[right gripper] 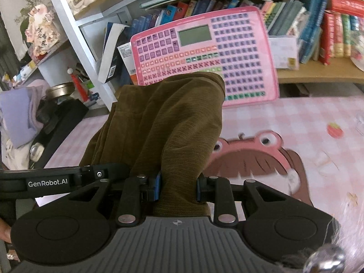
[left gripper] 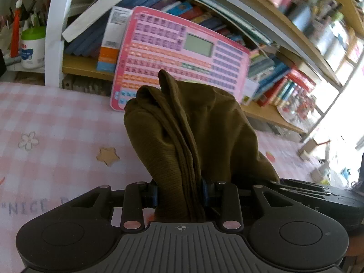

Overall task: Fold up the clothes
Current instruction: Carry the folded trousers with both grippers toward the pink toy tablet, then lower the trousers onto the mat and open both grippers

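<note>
A pink-checked tablecloth [right gripper: 295,118] printed with a cartoon frog [right gripper: 254,150], stars and flowers covered the table, and wooden shelves [left gripper: 268,113] crammed with books [right gripper: 329,34] rose behind it. Against the lower shelf leaned a pink learning tablet [right gripper: 204,54] with rows of small keys and a grey screen — upright, tilted slightly back.

Above the cloth an olive-brown ribbed garment [left gripper: 182,132] was held bunched up, lifted clear of the table between the two handheld tools. The left gripper [left gripper: 179,192] was clamped on a thick gather of the fabric, its blue-padded fingers [left gripper: 152,193] pressed in from either side; folds stood up ahead of it and spilled to the right. The right gripper [right gripper: 178,187] was likewise closed on the same garment, cloth mounded up ahead of it and trailing off to the left — there the other tool's black body, marked GenRobot.AI, lay just beside it.

A white green-lidded canister [left gripper: 33,47] stood on a side shelf.
</note>
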